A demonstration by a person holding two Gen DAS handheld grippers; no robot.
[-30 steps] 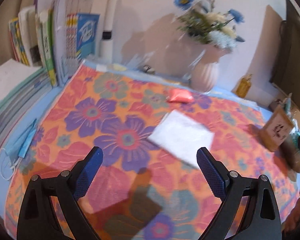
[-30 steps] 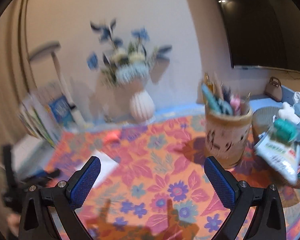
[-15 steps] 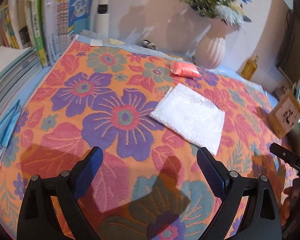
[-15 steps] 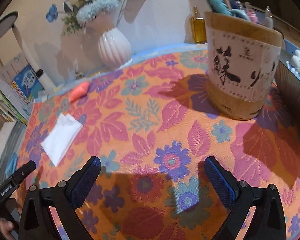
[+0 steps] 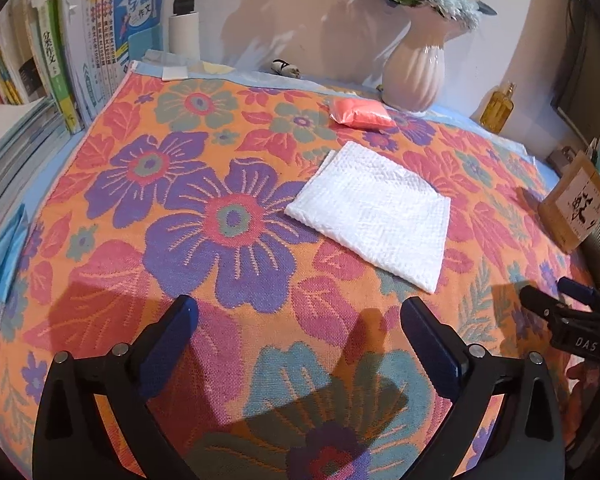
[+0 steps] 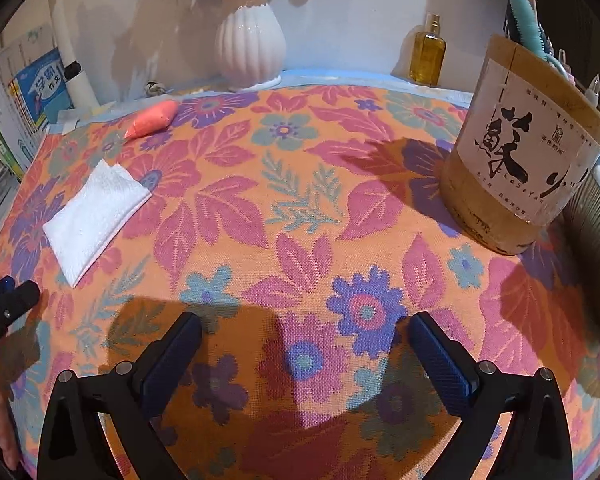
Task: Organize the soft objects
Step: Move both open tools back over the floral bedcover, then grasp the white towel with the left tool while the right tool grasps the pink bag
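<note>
White folded cloth [image 5: 374,210] lies mid-mat, bare mat around its edges; left hand-held gripper [image 5: 298,336] opening, right hand-held gripper [image 6: 304,354] apart, both empty.

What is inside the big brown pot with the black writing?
Pens and a teal comb-like thing poke out of the wooden holder. Its wall hides their lower parts and anything else inside.

On the bench, a tablecloth [image 5: 228,216] lies spread before me. On it, ahead of my left hand-held gripper [image 5: 299,334], sits a folded cloth [image 5: 374,216]; behind that lies a small pouch [image 5: 358,112], just before the vase [image 5: 414,68] at the wall. Books [image 5: 100,40] stand at the far left. A pen holder [image 6: 528,168] stands to the right, ahead of my right hand-held gripper [image 6: 305,354], with a small bottle [image 6: 427,54] behind it.
</note>
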